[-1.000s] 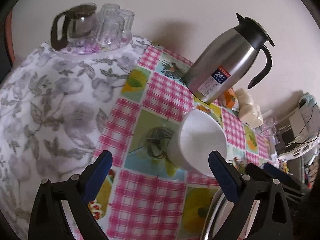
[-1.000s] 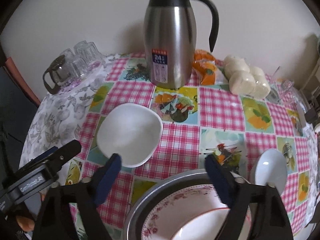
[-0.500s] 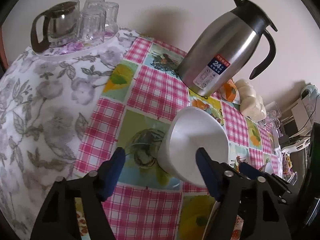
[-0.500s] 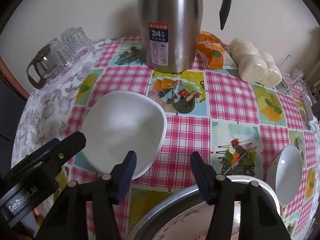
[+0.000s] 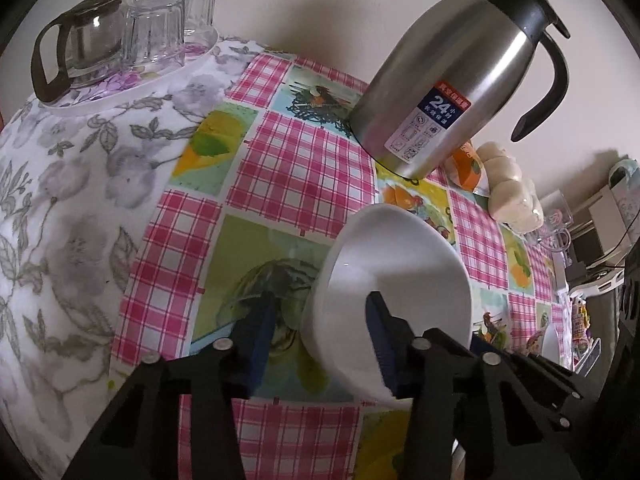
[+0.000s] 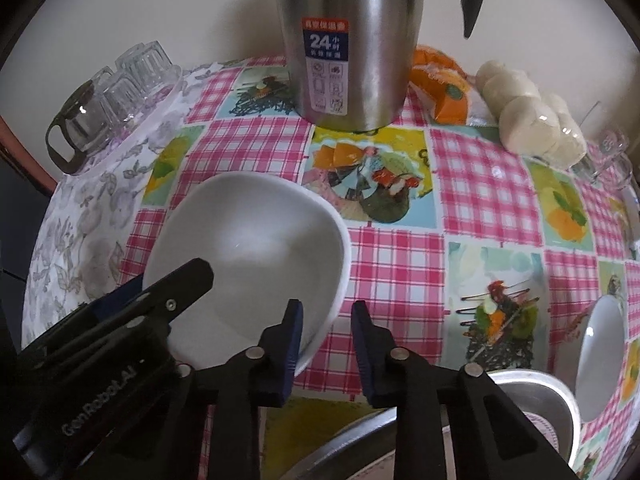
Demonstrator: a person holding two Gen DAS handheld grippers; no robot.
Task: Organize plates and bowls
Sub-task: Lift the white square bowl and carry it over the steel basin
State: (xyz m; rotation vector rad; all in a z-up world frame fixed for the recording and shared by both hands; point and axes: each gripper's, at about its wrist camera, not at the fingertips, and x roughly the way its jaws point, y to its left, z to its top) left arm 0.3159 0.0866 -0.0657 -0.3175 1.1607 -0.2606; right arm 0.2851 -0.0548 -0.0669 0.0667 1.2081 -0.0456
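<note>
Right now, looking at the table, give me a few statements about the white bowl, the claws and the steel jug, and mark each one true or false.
1. Both claws straddle the rim of the white bowl. True: the left claw and the right claw are closing on it.
2. The steel jug lies on its side. False: it stands upright.
3. The bowl holds soup. False: it looks empty.
4. Drinking glasses sit beside a glass pot. True.
5. The tablecloth is plain blue. False: pink checks with pictures.

Plain cream wall (image 6: pixel 160 8) behind table with checked cloth (image 6: pixel 480 184)
</note>
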